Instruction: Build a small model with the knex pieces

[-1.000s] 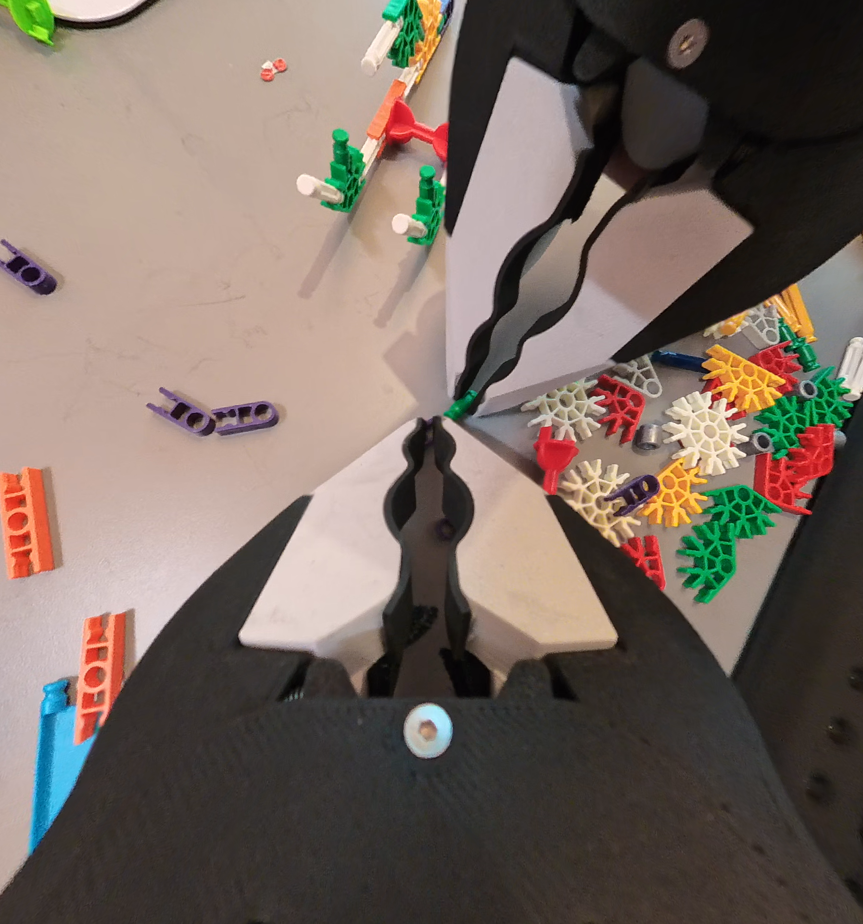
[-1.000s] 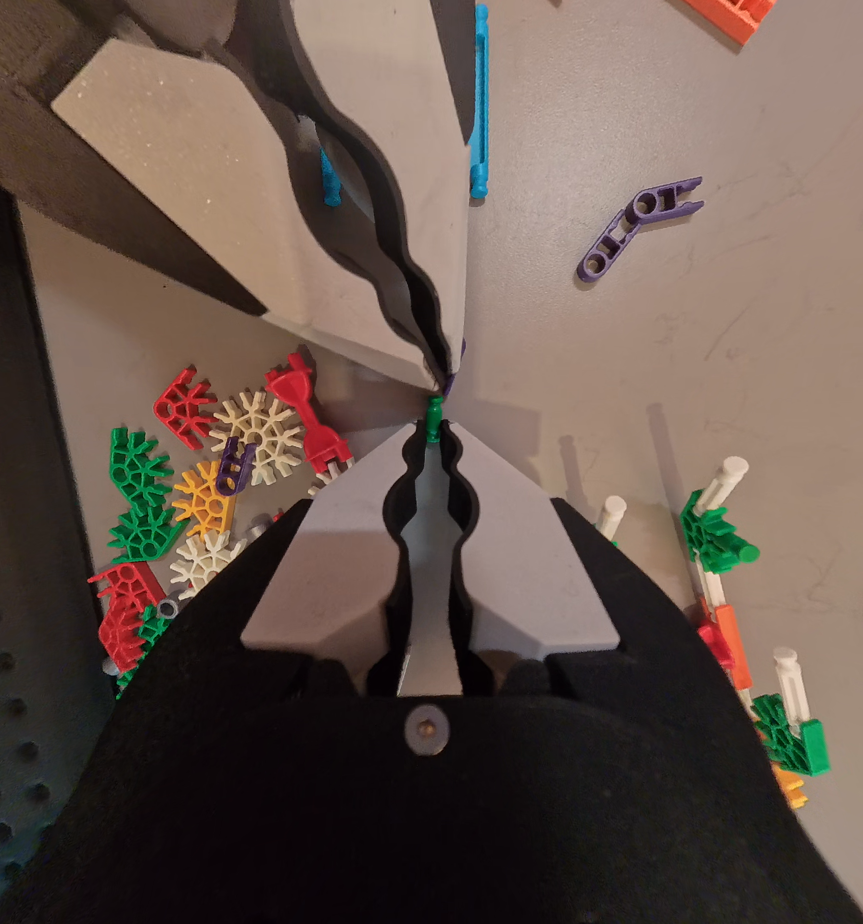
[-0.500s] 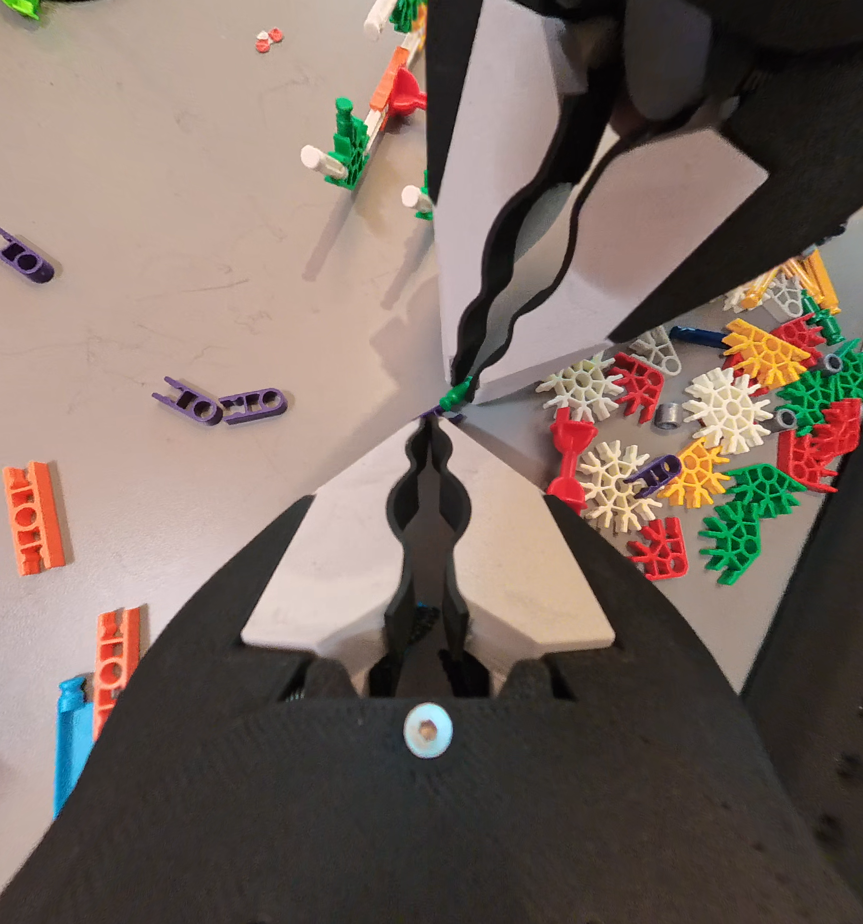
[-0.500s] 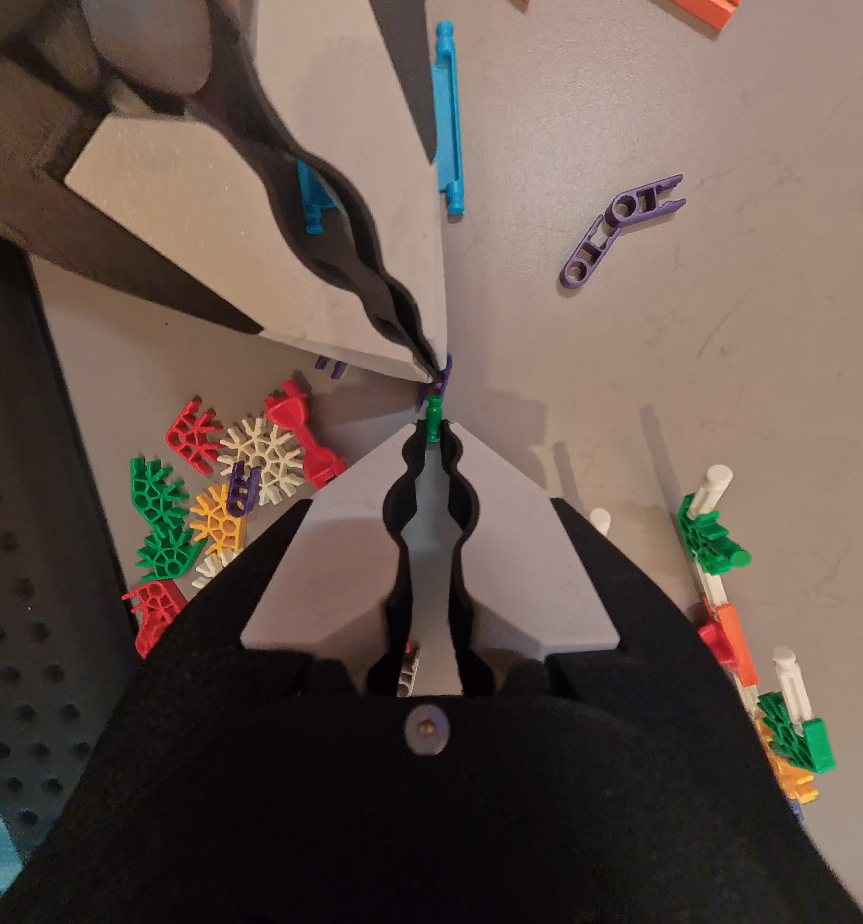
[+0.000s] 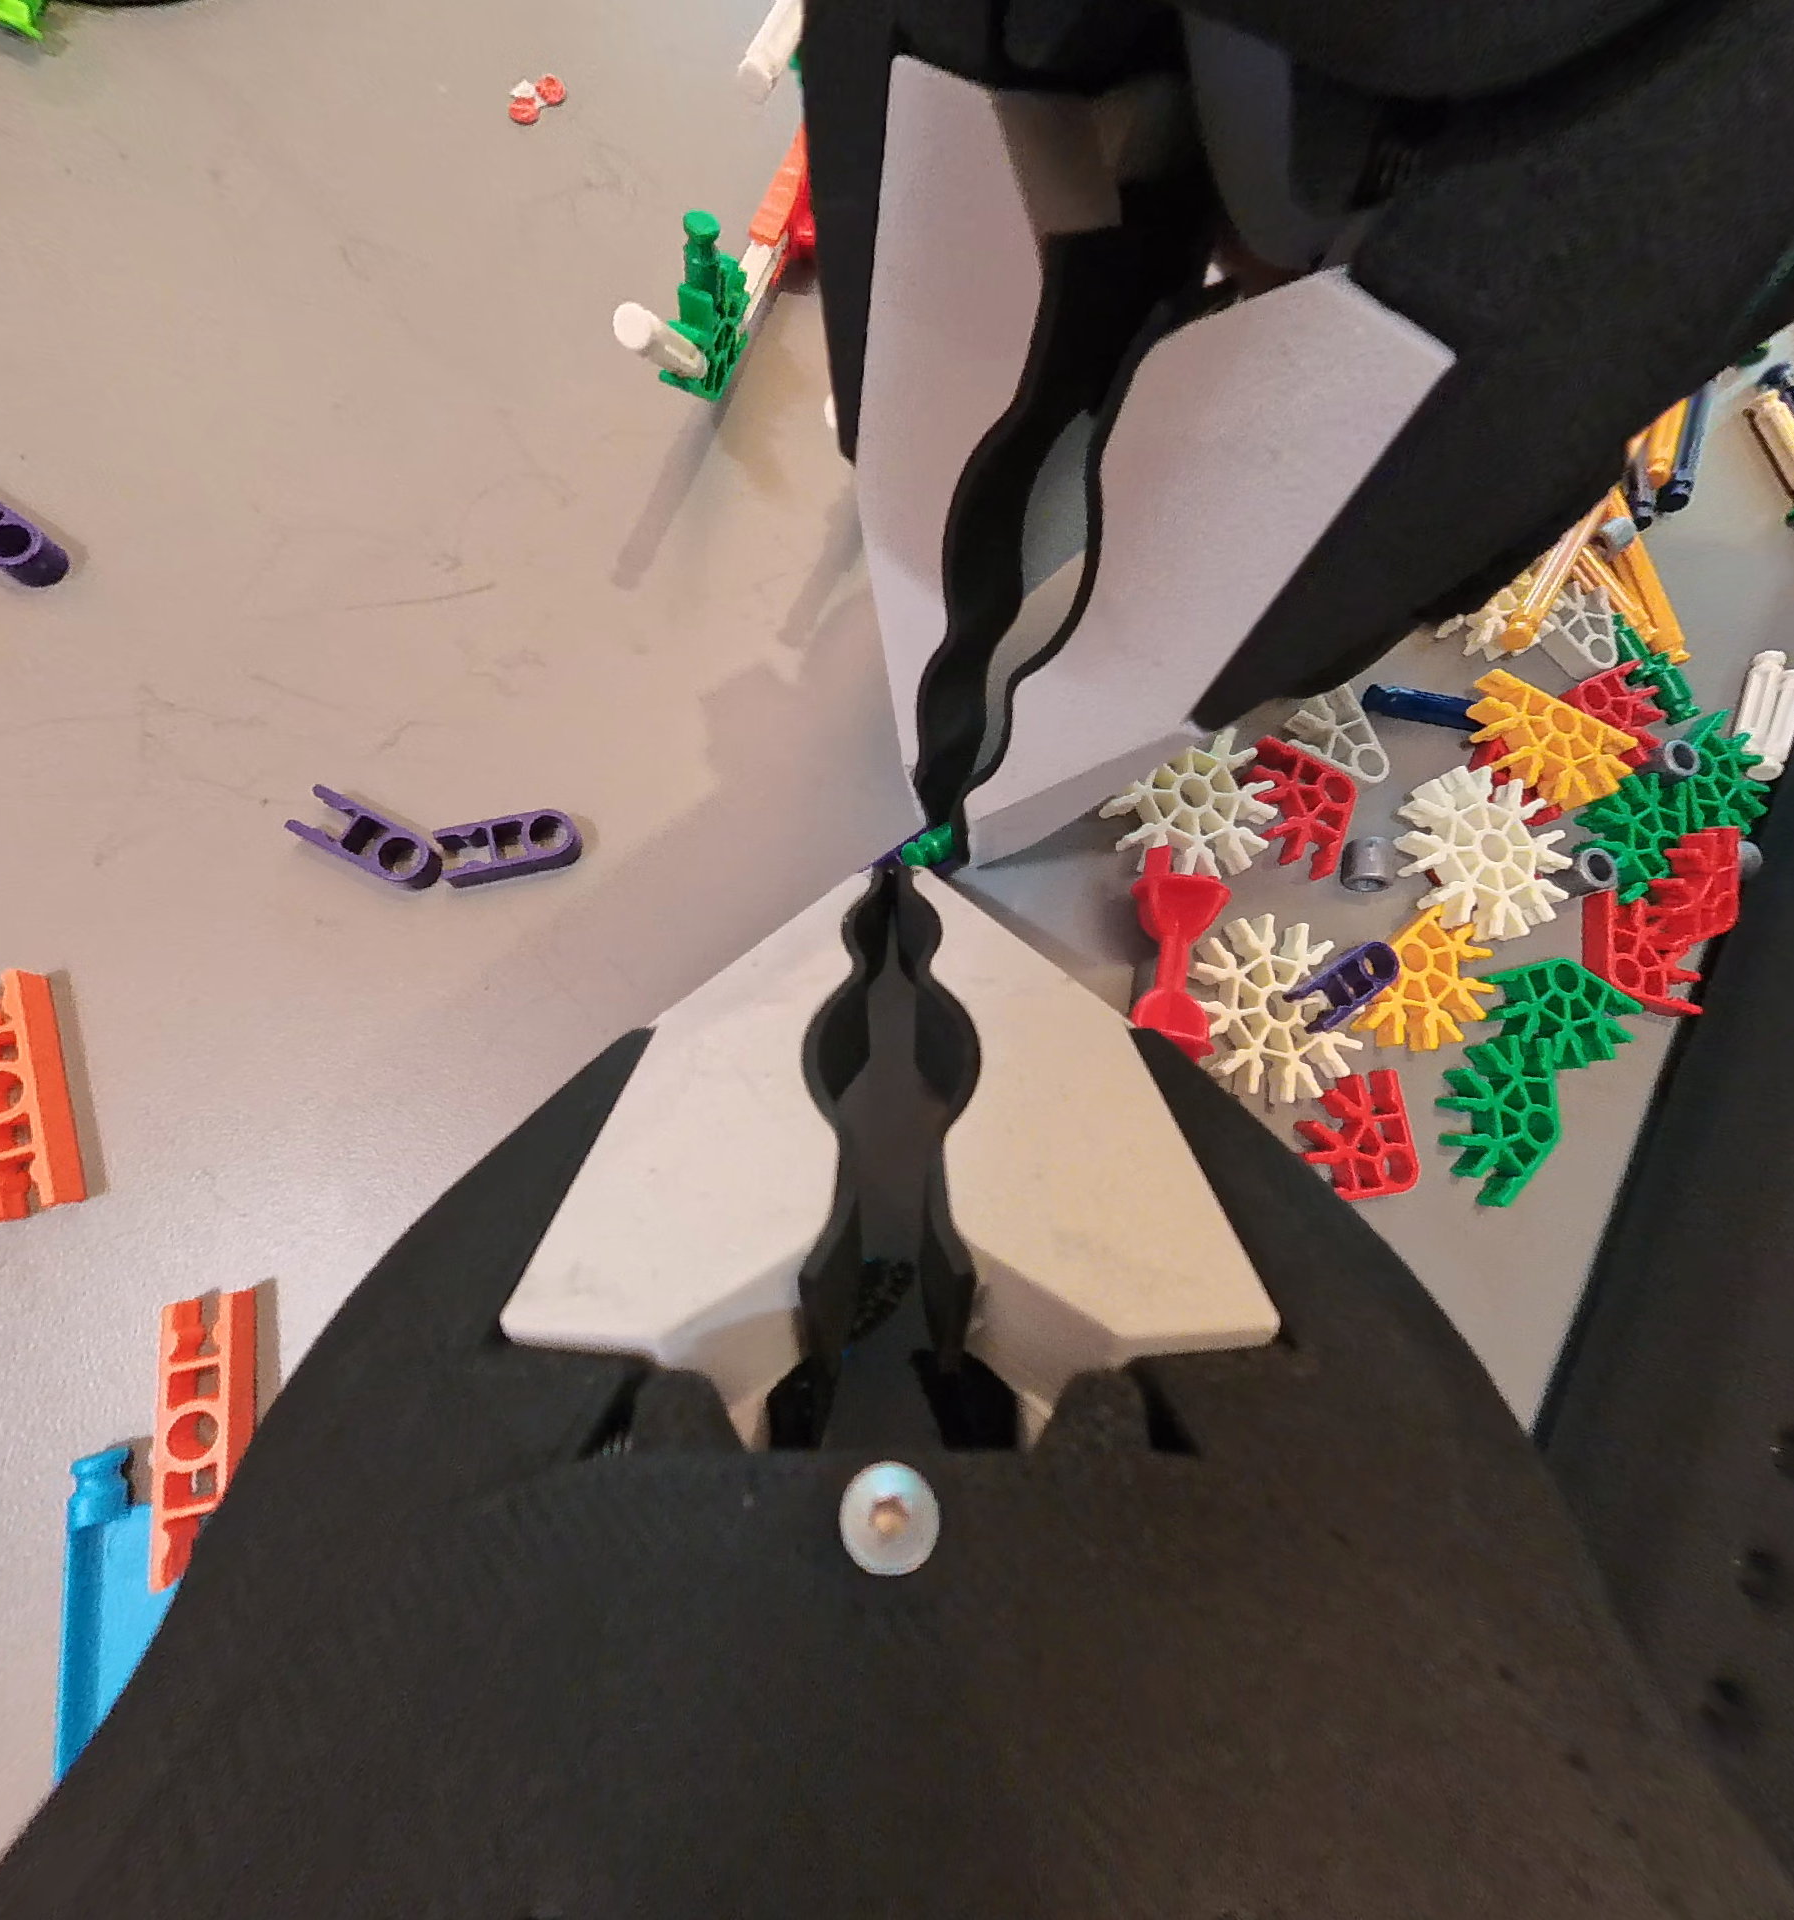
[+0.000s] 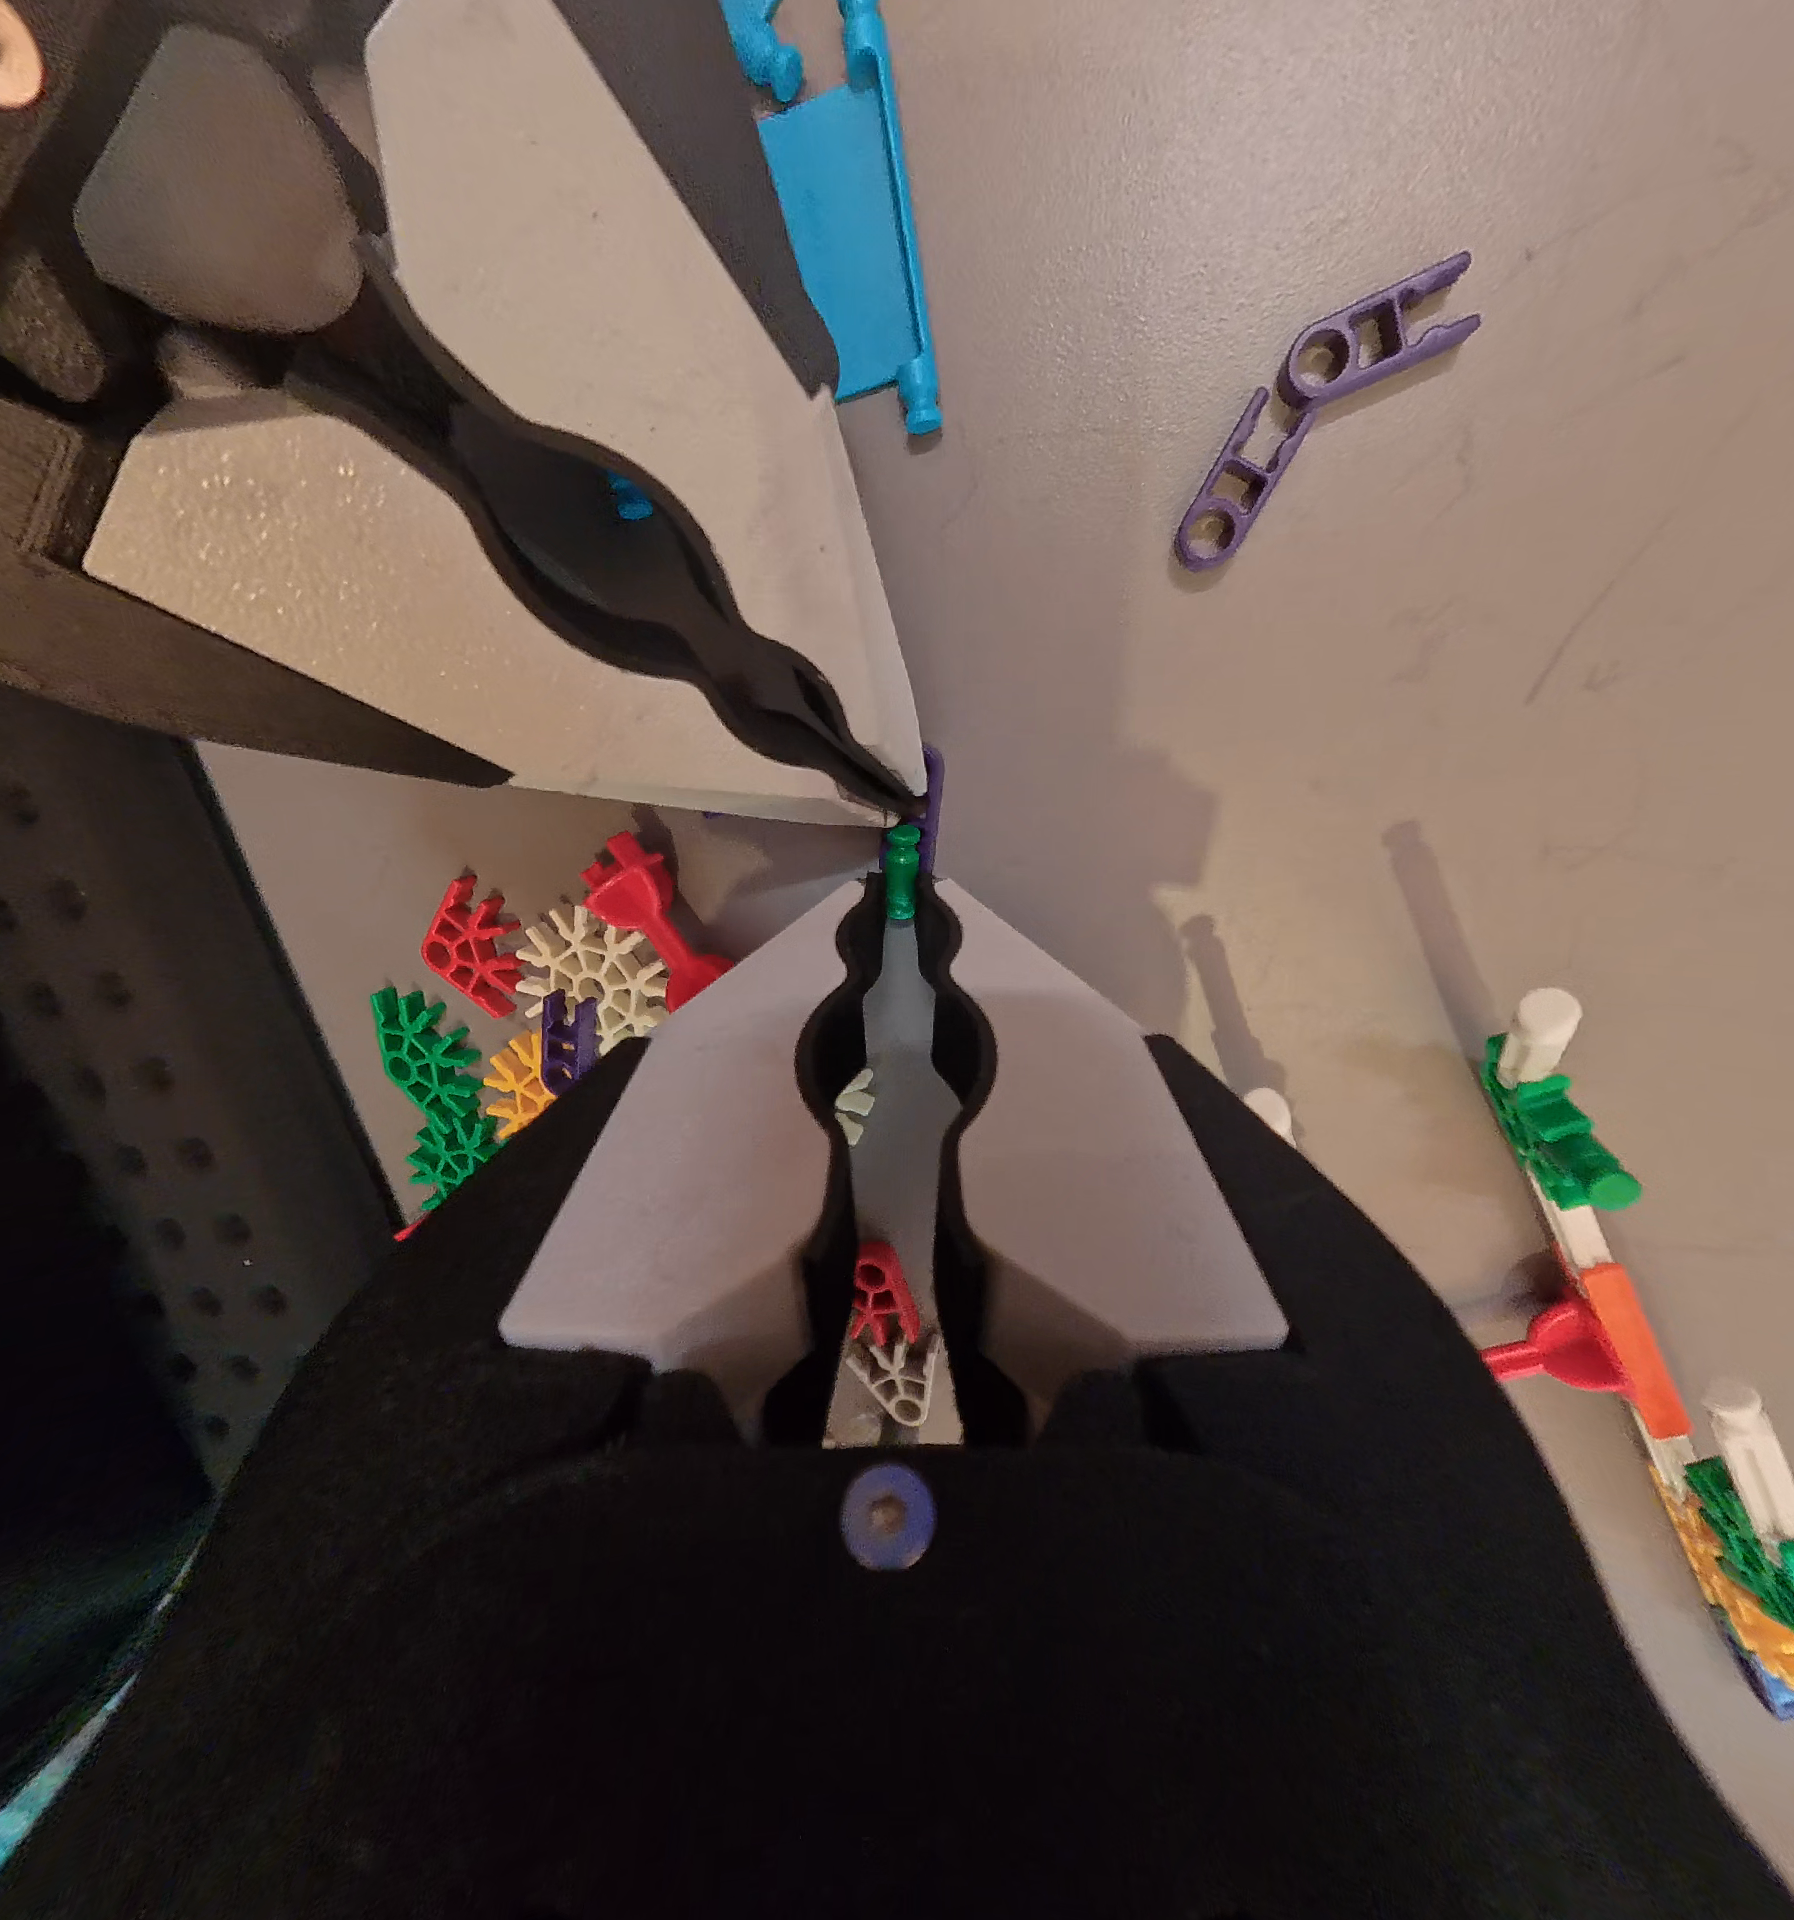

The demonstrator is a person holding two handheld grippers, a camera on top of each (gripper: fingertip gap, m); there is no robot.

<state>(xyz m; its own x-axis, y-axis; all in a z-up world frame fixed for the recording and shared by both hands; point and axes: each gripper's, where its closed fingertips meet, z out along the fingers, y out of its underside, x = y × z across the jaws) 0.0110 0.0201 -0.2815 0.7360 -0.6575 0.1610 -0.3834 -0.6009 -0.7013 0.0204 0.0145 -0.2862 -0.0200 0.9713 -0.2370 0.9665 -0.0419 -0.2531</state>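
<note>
My left gripper [image 5: 891,883] is shut on a small purple connector [image 6: 932,795], of which only a sliver shows at its tips in the left wrist view [image 5: 885,860]. My right gripper [image 6: 901,902] is shut on a short green rod [image 6: 901,868]. The rod's free end meets the purple connector. In the left wrist view the right gripper [image 5: 950,821] comes down from the top with the green rod [image 5: 926,842]. In the right wrist view the left gripper [image 6: 898,795] comes in from the upper left. Both are held tip to tip above the grey table [image 5: 353,520].
A pile of red, green, yellow and white connectors [image 5: 1444,914] lies to the right, beside a black perforated board [image 5: 1755,1351]. Two joined purple connectors [image 5: 436,847], orange pieces [image 5: 15,1096] and a blue panel [image 5: 103,1579] lie to the left. A built rod-and-connector assembly [image 6: 1599,1299] lies farther off. The grippers are tip to tip, or close to it. Both grippers' tips are roughly 15 cm from the blue panel [image 5: 103,1579].
The grippers have stayed tip to tip. The green rod's end has closed onto the purple connector, which now shows at the left gripper's tips. Both grippers have tilted a little.
</note>
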